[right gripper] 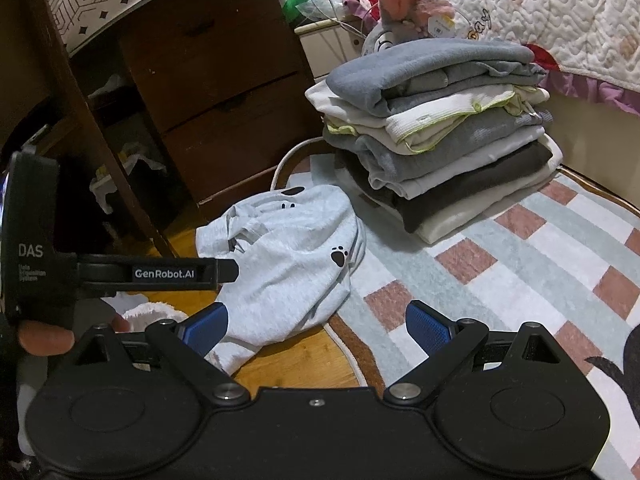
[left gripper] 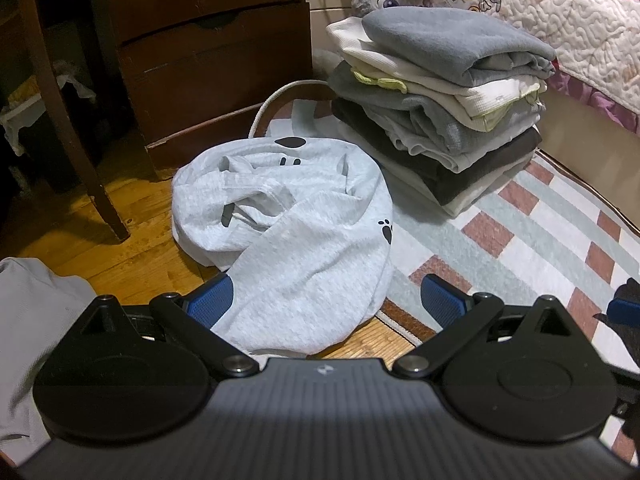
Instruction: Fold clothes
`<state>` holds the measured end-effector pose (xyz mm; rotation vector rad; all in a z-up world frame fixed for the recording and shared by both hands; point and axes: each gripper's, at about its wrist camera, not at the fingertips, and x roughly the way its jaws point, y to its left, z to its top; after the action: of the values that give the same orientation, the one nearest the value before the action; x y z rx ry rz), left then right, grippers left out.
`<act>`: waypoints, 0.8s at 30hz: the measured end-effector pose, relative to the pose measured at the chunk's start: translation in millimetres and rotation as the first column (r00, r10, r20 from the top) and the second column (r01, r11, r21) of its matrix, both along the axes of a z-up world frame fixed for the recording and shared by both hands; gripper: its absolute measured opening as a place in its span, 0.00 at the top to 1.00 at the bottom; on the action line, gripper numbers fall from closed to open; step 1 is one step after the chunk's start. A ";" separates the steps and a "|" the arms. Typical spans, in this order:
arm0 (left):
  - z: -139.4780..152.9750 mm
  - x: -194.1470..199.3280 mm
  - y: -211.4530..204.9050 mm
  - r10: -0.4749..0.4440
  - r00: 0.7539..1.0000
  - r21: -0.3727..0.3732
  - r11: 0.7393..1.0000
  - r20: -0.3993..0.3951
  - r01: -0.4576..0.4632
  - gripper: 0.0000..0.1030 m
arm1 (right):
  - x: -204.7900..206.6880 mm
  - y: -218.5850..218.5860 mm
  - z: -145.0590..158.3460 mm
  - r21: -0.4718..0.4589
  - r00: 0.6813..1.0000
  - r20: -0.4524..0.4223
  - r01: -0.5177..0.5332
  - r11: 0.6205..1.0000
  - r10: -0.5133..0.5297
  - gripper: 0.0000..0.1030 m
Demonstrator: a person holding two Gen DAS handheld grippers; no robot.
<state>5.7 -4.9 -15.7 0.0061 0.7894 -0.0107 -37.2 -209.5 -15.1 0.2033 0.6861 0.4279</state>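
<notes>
A crumpled light grey garment with black paw prints (left gripper: 288, 232) lies on the floor, half on the wooden boards and half on the rug; it also shows in the right wrist view (right gripper: 288, 256). My left gripper (left gripper: 326, 300) is open, its blue pads just above the garment's near edge, holding nothing. My right gripper (right gripper: 318, 328) is open and empty, also over the garment's near edge. The left gripper's body (right gripper: 36, 248) shows at the left of the right wrist view. A stack of folded clothes (left gripper: 436, 104) stands on the rug behind the garment, also seen in the right wrist view (right gripper: 436, 128).
A dark wooden drawer unit (left gripper: 212, 60) and a chair leg (left gripper: 64, 120) stand to the left. A checked rug (left gripper: 520, 248) covers the floor at right. A bed with a quilt (left gripper: 580, 20) and a plush toy (right gripper: 404, 4) lie behind the stack. Another grey cloth (left gripper: 32, 320) lies near left.
</notes>
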 end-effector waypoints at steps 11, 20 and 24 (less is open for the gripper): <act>-5.4 25.8 11.6 -0.021 1.000 -0.024 0.999 -0.001 0.021 0.01 | 2.3 -7.5 -7.0 -0.026 0.999 -0.024 0.038 0.999 -0.039 0.05; -0.4 105.0 82.7 -0.062 0.997 -0.119 0.991 -0.041 0.057 0.46 | 14.7 -16.1 -20.3 -0.007 0.994 -0.077 0.082 0.997 -0.082 0.05; -17.0 138.7 117.9 -0.020 0.993 -0.133 0.991 -0.119 0.004 0.68 | 22.7 -10.3 -29.1 -0.007 0.993 -0.100 0.066 0.998 -0.067 0.05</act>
<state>144.5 113.1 -32.6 -0.1165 0.9074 -0.0753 -14.5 -219.7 -44.2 0.2445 0.7766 0.3542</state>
